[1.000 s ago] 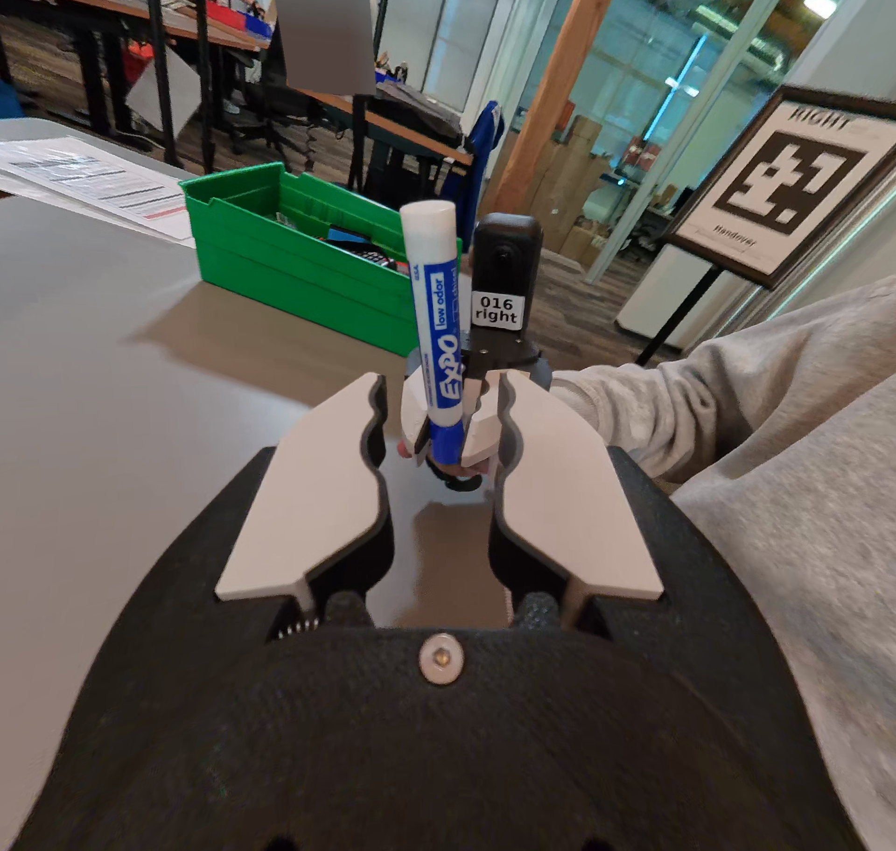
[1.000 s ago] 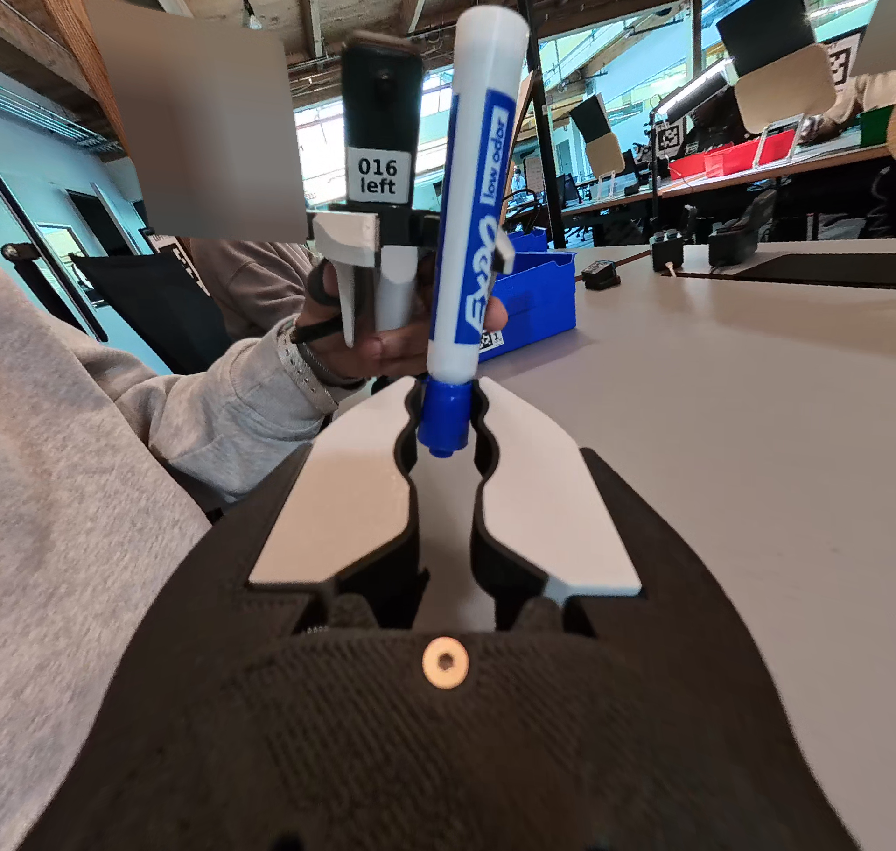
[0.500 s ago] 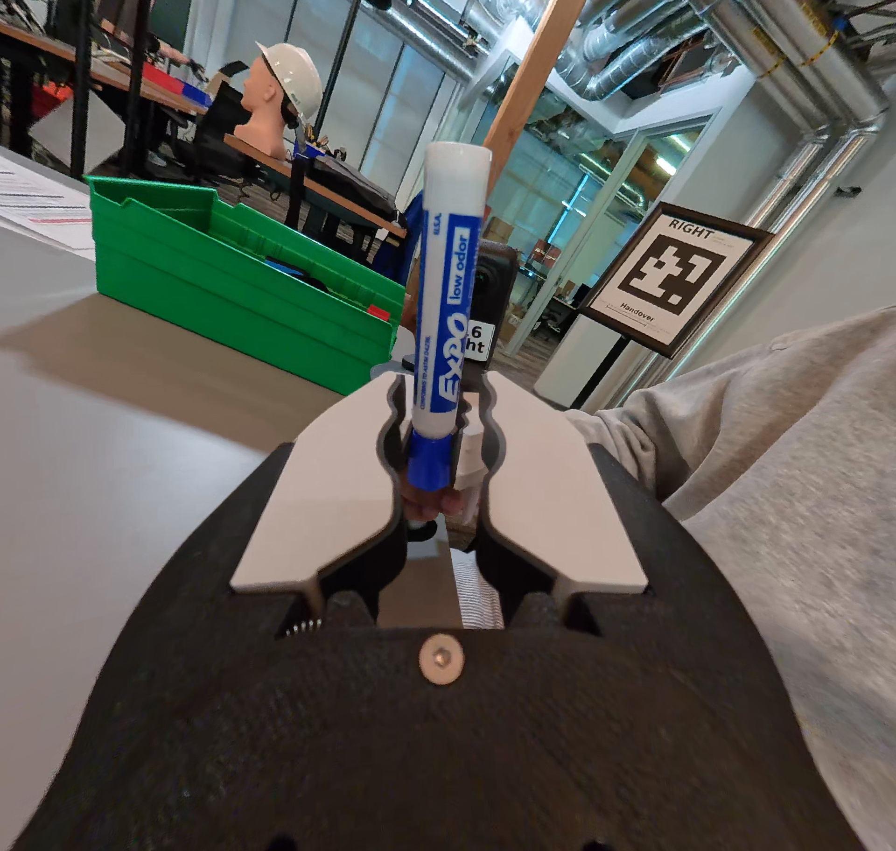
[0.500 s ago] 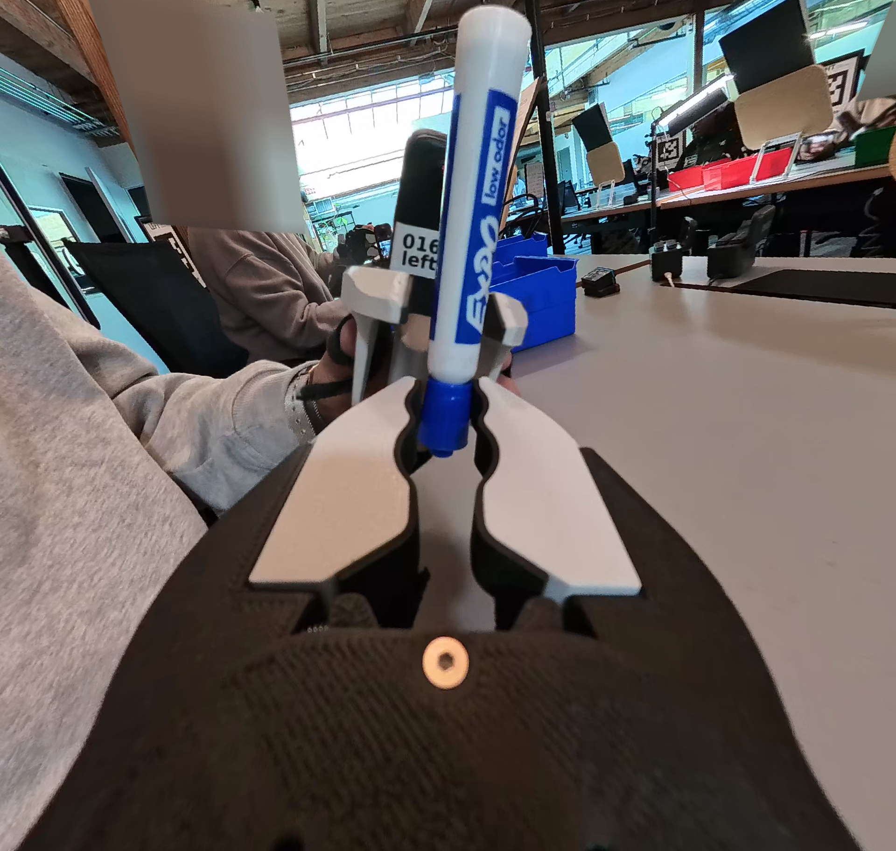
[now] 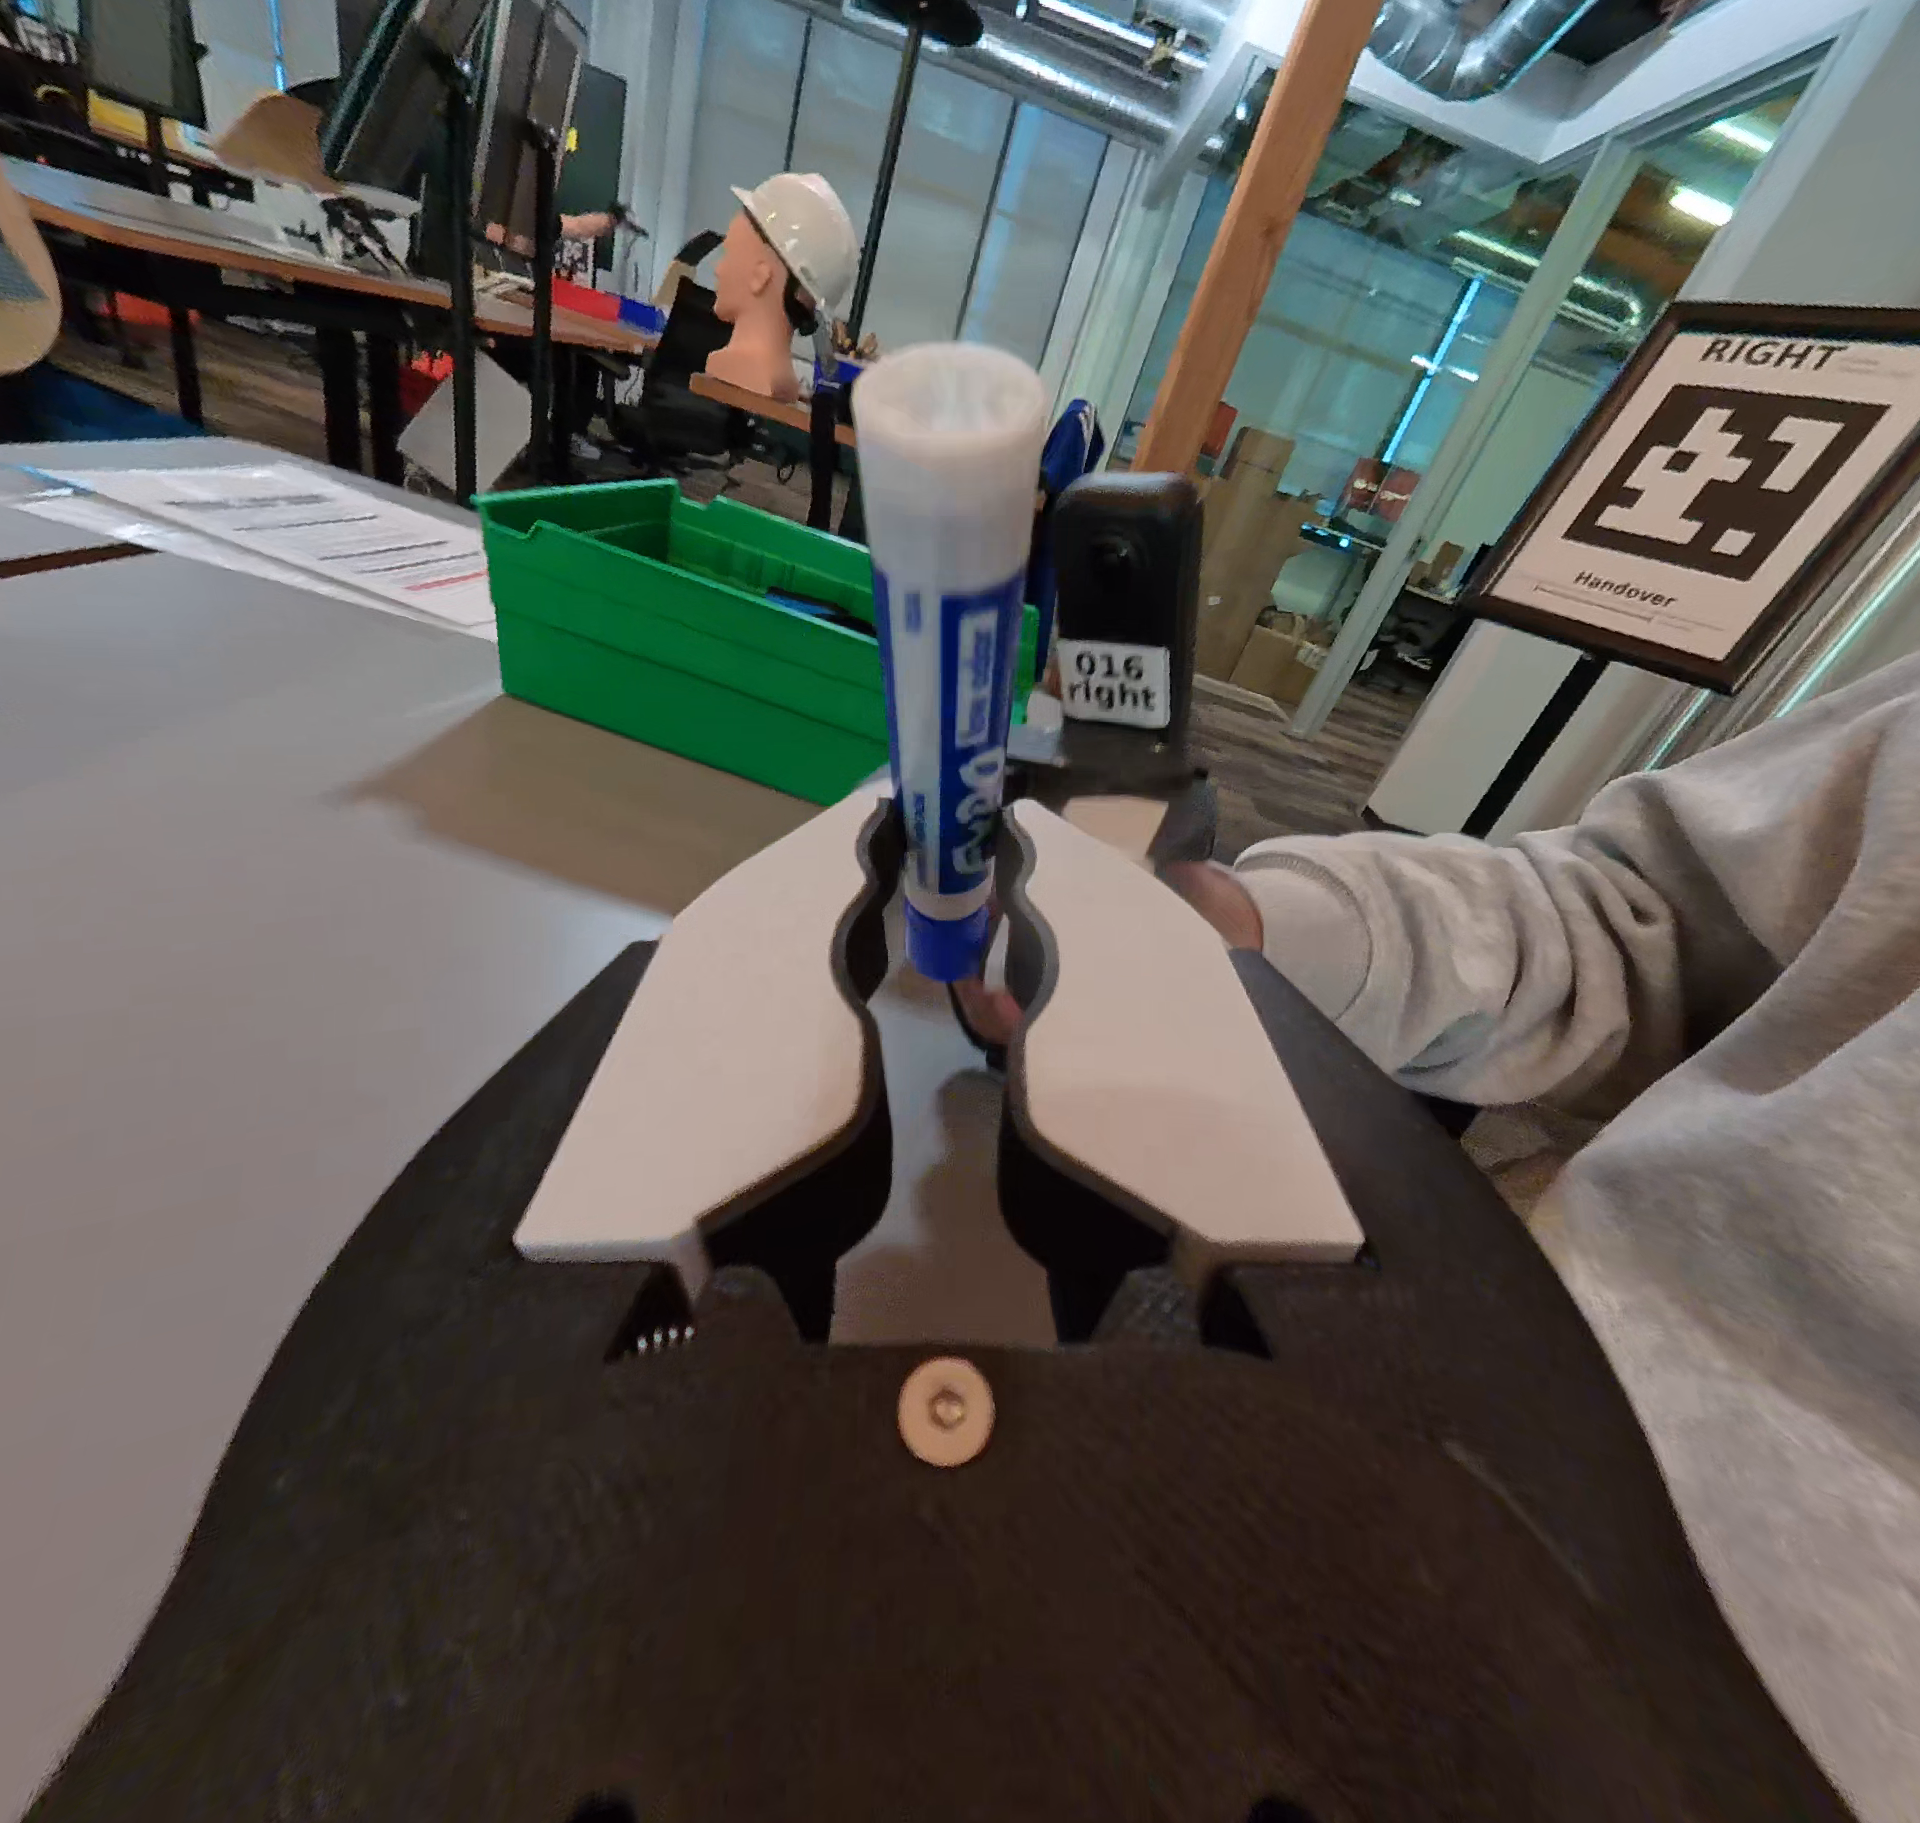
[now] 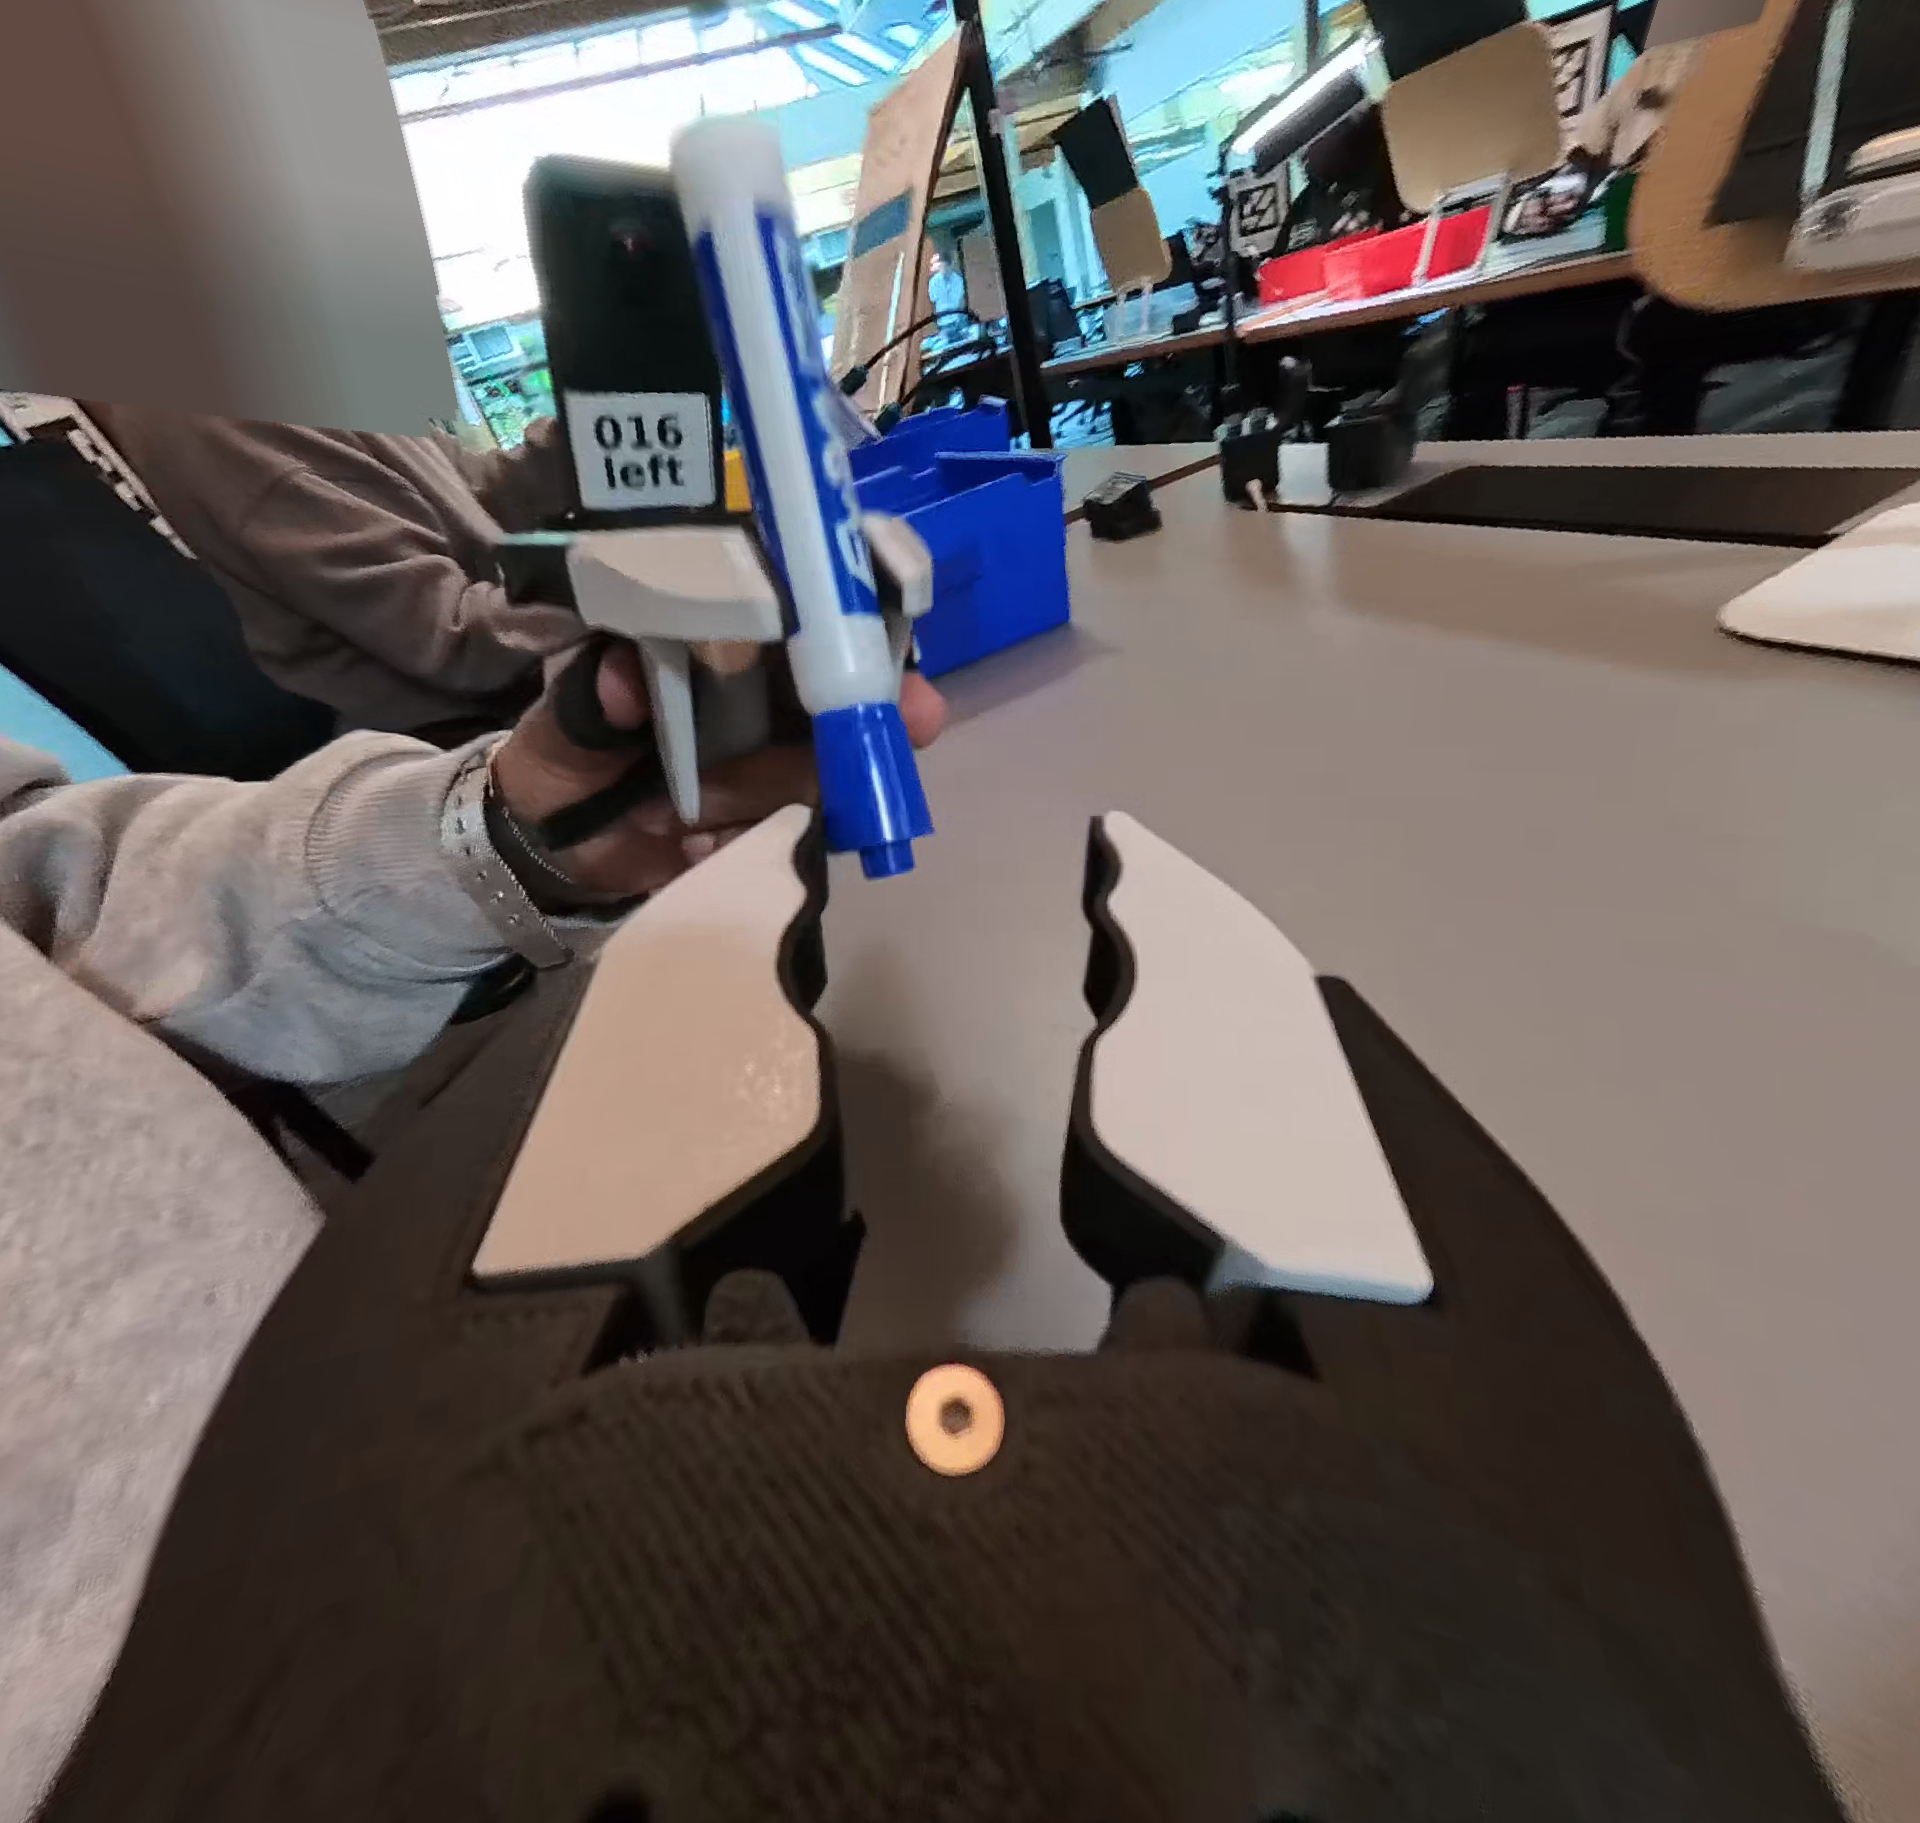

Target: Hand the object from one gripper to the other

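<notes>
Holding marker (image 5: 948, 651): left gripper (image 5: 943, 838); green bin (image 5: 665, 620) behind.

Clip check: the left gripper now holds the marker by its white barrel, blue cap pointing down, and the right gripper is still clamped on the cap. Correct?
Not quite. The right gripper is open, its fingers spread apart and off the marker, as the right wrist view shows. The rest holds: the left gripper grips the white barrel, blue cap pointing down.

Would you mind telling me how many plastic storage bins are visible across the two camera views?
3: a green bin on the grey table behind the marker, a blue bin on that table beyond the left gripper, and a red bin on a far desk. Others may be hidden.
</notes>
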Motion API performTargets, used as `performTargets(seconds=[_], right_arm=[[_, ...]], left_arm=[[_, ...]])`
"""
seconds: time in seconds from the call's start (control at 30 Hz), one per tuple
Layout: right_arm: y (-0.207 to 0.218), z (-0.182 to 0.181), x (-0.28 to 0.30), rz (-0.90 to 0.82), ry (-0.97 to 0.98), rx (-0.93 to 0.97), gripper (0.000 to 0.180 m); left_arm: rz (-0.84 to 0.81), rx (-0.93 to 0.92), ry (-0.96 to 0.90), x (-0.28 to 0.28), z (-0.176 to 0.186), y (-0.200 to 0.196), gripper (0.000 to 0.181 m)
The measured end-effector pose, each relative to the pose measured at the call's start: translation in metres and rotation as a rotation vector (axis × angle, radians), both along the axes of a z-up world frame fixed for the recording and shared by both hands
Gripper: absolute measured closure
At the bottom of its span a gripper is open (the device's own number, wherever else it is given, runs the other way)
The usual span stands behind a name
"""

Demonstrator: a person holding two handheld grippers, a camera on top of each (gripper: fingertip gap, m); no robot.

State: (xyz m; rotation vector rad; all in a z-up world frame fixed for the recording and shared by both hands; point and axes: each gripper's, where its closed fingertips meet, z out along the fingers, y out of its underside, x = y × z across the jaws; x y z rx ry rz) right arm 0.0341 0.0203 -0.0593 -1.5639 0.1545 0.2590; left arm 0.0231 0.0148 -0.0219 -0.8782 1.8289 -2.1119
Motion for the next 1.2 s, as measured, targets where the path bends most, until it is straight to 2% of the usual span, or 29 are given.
performTargets(seconds=[0.27, 0.4, 0.53, 0.7, 0.8, 1.0, 1.1, 1.2], right_arm=[[-0.022, 0.03, 0.022, -0.052, 0.116, 0.191, 0.136], [-0.02, 0.033, 0.012, -0.032, 0.037, 0.182, 0.138], [-0.011, 0.027, -0.006, 0.006, -0.106, 0.122, 0.138], [-0.005, 0.021, -0.021, 0.045, -0.202, 0.077, 0.145], [-0.006, 0.022, -0.02, 0.041, -0.212, 0.075, 0.159], [-0.012, 0.03, -0.017, 0.036, -0.173, 0.119, 0.16], [-0.017, 0.036, -0.01, 0.008, -0.167, 0.15, 0.16], [-0.023, 0.043, -0.002, -0.008, -0.127, 0.196, 0.16]], left_arm=[[0.077, 0.165, 0.068, 0.013, -0.034, 0.009, 0.161], [0.066, 0.375, 0.121, 0.012, -0.061, -0.002, 0.161], [0.005, 0.449, 0.145, 0.004, -0.073, -0.02, 0.162], [-0.065, 0.483, 0.142, -0.005, -0.079, -0.034, 0.161], [-0.095, 0.481, 0.135, -0.009, -0.079, -0.038, 0.161], [-0.101, 0.404, 0.115, -0.009, -0.07, -0.039, 0.16], [-0.095, 0.347, 0.125, -0.007, -0.067, -0.037, 0.137], [-0.098, 0.298, 0.124, -0.006, -0.064, -0.036, 0.127]])
